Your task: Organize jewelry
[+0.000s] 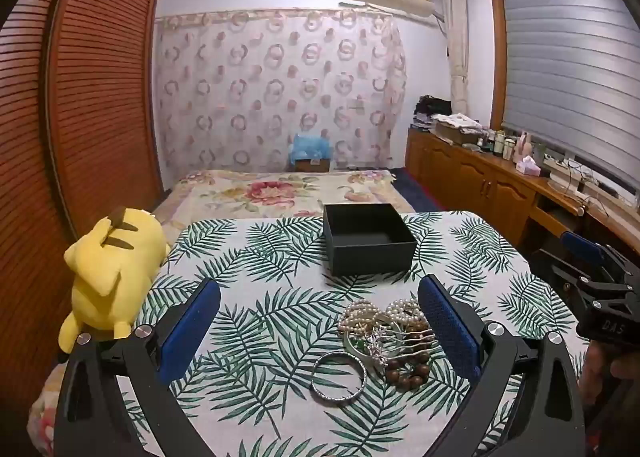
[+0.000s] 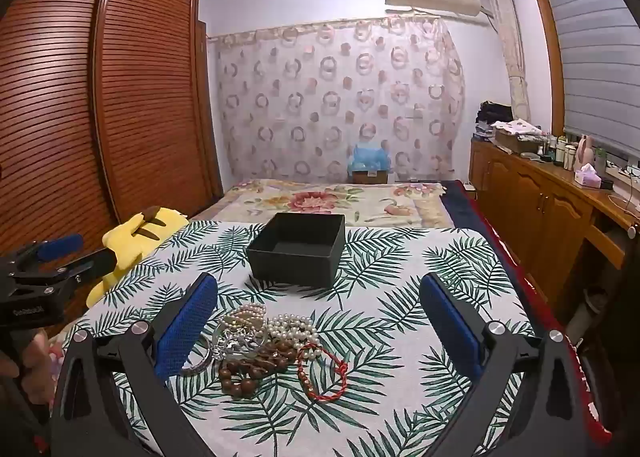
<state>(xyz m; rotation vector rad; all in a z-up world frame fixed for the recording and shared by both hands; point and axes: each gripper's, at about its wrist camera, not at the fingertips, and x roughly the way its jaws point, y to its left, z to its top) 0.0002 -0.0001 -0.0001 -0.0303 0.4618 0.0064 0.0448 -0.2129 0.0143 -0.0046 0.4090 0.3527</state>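
- The black box point(image 1: 370, 239) sits open and looks empty on the leaf-print worktop point(image 1: 248, 297); I place everything else from it
- On the near side of the box, a short way toward the tongs, lies the jewelry heap point(image 2: 264, 345): pearl strands point(image 2: 294, 327), a wooden bead bracelet point(image 2: 250, 371), some silvery pieces tangled in the middle
- A silver bangle point(image 1: 339, 377) lies at the heap's near left edge, farther from the box; a red cord bracelet point(image 2: 322, 373) lies at the heap's near right edge
- The left tongs point(image 1: 316, 331) are spread wide, nothing between the blue pads point(image 1: 188, 329) but cloth and the heap ahead; they hover on the near side of the box, angled down a little
- The right tongs point(image 2: 318, 327) are just as wide apart and grip nothing, with the heap showing between their pads
- A yellow plush toy point(image 1: 108, 277) lies off the worktop's edge, left of the box
- To my eye no piece has gone in yet: this is the approach to a first pick
- The next move wants one loose piece singled out, probably the bangle or the red cord at the edge, a low pinch, then a carry over the box rim
- Pulling from the tangle risks dragging the pearls along
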